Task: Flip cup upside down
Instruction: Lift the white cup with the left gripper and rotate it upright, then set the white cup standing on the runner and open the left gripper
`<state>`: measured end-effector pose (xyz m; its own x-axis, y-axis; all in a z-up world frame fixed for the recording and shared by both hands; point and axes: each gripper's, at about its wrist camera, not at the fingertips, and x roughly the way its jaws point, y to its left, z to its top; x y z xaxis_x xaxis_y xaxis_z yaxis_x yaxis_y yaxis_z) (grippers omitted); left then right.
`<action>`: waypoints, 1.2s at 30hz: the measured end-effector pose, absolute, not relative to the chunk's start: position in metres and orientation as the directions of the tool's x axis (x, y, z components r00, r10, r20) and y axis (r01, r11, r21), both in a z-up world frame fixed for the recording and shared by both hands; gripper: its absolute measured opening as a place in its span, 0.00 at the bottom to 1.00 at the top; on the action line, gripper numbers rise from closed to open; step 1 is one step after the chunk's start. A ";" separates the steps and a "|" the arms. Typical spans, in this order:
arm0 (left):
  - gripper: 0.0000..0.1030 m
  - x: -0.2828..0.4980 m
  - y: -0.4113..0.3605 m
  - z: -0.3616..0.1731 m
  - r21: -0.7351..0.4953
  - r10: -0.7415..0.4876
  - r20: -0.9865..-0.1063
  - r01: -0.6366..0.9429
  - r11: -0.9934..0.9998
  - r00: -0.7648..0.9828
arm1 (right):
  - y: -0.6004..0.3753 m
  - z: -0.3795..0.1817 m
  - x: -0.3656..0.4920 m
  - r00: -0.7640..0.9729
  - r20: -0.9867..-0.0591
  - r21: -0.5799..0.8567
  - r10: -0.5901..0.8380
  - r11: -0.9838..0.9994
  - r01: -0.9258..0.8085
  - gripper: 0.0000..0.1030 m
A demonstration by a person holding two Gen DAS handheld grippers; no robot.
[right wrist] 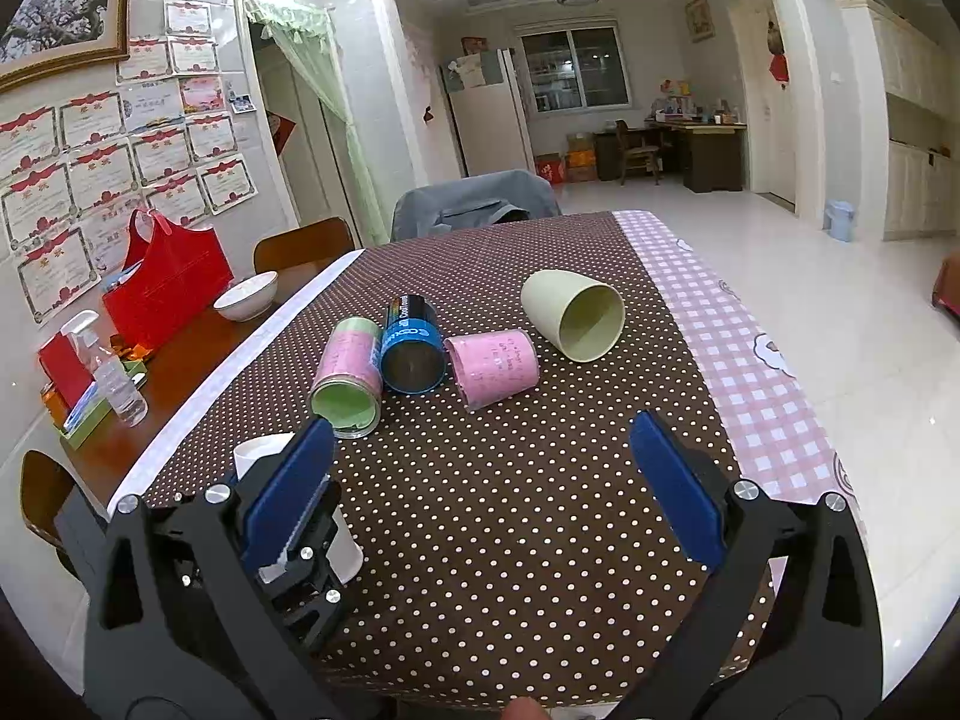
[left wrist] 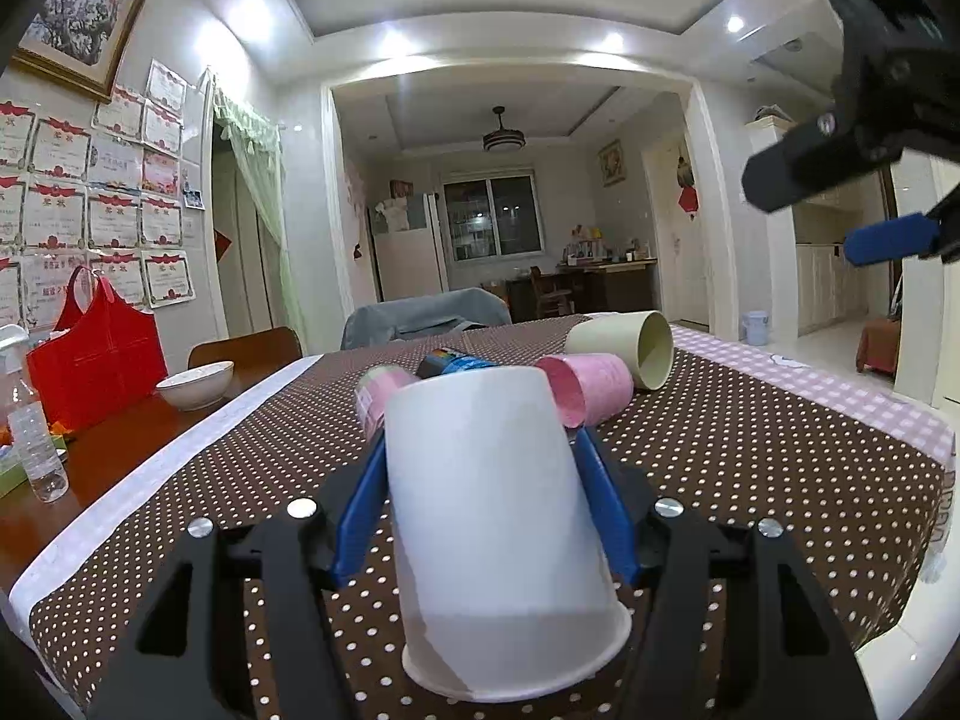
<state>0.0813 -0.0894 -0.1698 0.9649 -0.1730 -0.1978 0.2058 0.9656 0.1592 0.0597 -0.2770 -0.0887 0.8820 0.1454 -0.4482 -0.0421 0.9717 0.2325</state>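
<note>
White paper cup [left wrist: 501, 534]: seen inverted on the brown polka-dot tablecloth [left wrist: 750, 456], rim down and closed base up, on the near part of the table.
Left gripper [left wrist: 480, 498]: its blue-padded fingers [left wrist: 360, 510] are set on either side of the white paper cup, closed against its walls.
Right gripper [right wrist: 480, 480]: held above the tablecloth to the right of the white paper cup, its blue pads [right wrist: 675, 480] spread wide with nothing between them.
Pink-and-green cylindrical tin [right wrist: 349, 377]: lying on its side beyond the white paper cup.
Blue-and-black cylindrical can [right wrist: 413, 343]: lying just beside the tin, touching it, farther from the white paper cup.
Pink paper cup [right wrist: 493, 367]: tipped on its side, right of the can.
Pale cream plastic cup [right wrist: 573, 315]: on its side, farthest right of the row, mouth turned toward the camera.
White ceramic bowl [right wrist: 246, 297]: resting on the bare wooden table, well left of the white paper cup.
</note>
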 end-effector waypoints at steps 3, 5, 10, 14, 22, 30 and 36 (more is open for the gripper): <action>0.60 0.078 -0.088 -0.173 0.175 -0.168 -0.192 0.203 0.964 0.967 | -0.275 -0.087 0.059 0.883 -0.445 0.231 0.148 0.972 -0.046 0.94; 0.61 0.072 -0.088 -0.174 0.192 -0.177 -0.178 0.210 0.959 0.968 | -0.273 -0.086 0.058 0.884 -0.444 0.229 0.150 0.972 -0.049 0.94; 0.79 0.064 -0.089 -0.175 0.221 -0.200 -0.173 0.236 0.946 0.964 | -0.270 -0.083 0.056 0.885 -0.439 0.229 0.157 0.972 -0.059 0.94; 0.79 0.063 -0.087 -0.172 0.222 -0.201 -0.201 0.244 0.944 0.959 | -0.268 -0.081 0.056 0.886 -0.434 0.233 0.164 0.970 -0.065 0.94; 0.79 0.060 -0.074 -0.152 0.198 -0.176 -0.216 0.220 0.955 0.960 | -0.266 -0.076 0.054 0.890 -0.421 0.247 0.174 0.966 -0.072 0.94; 0.79 0.052 -0.065 -0.120 0.194 -0.150 -0.216 0.194 0.962 0.965 | -0.263 -0.066 0.048 0.902 -0.397 0.245 0.171 0.967 -0.076 0.94; 0.79 0.046 -0.060 -0.097 0.187 -0.134 -0.218 0.176 0.966 0.967 | -0.262 -0.058 0.042 0.912 -0.375 0.244 0.168 0.967 -0.077 0.94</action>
<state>0.0457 -0.0604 -0.0969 0.9668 -0.1341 -0.2177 0.1763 0.9663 0.1874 0.0420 -0.2615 -0.0577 0.9119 0.1675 -0.3746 -0.0774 0.9667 0.2439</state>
